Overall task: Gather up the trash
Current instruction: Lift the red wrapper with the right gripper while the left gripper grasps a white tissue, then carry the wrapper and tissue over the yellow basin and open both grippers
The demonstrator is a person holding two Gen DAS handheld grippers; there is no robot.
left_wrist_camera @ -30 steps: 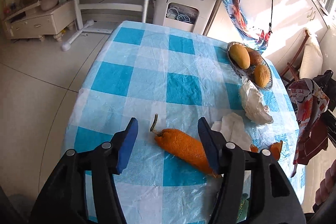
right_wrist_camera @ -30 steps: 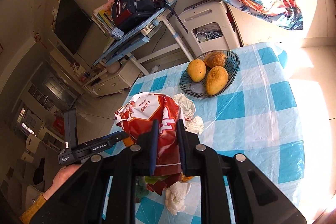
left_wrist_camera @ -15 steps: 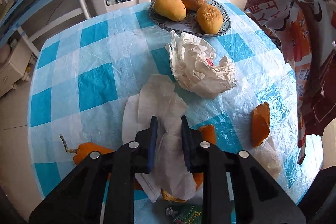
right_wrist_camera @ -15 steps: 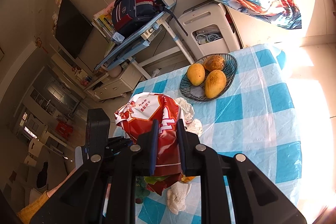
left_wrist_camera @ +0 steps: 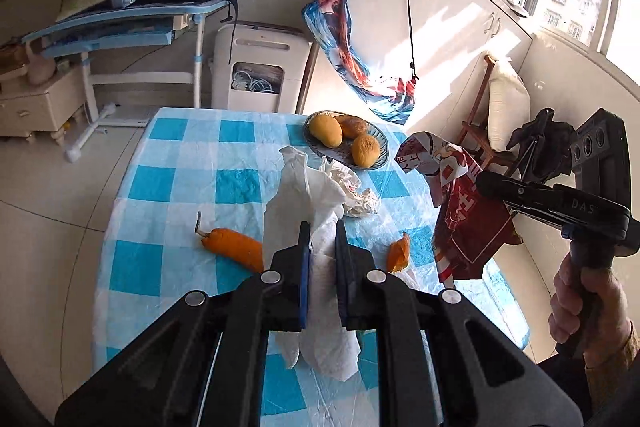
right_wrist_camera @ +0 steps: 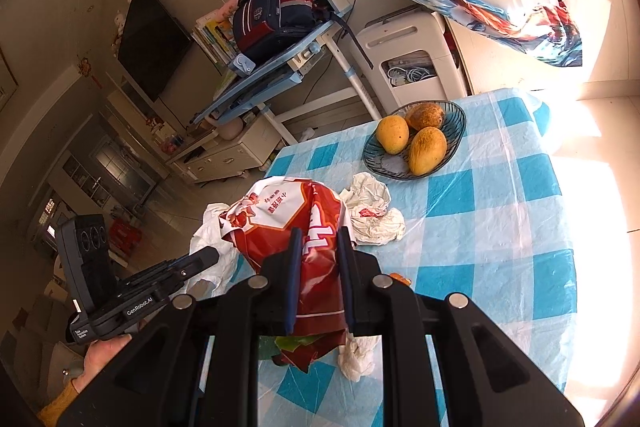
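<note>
Tissue [left_wrist_camera: 316,219] hangs pinched between the pressed-together fingers of the left gripper [left_wrist_camera: 320,239], lifted above the checked table [left_wrist_camera: 168,187]. The right gripper [right_wrist_camera: 318,247] clamps a red snack bag [right_wrist_camera: 304,223]; orange peels [left_wrist_camera: 234,245] and crumpled paper [right_wrist_camera: 372,211] lie near the fruit bowl [right_wrist_camera: 456,131]

The left tongs [left_wrist_camera: 320,239] pinch a white tissue [left_wrist_camera: 304,195] above the checked bench [left_wrist_camera: 180,187]; an orange peel [left_wrist_camera: 236,247] lies just left.
</note>
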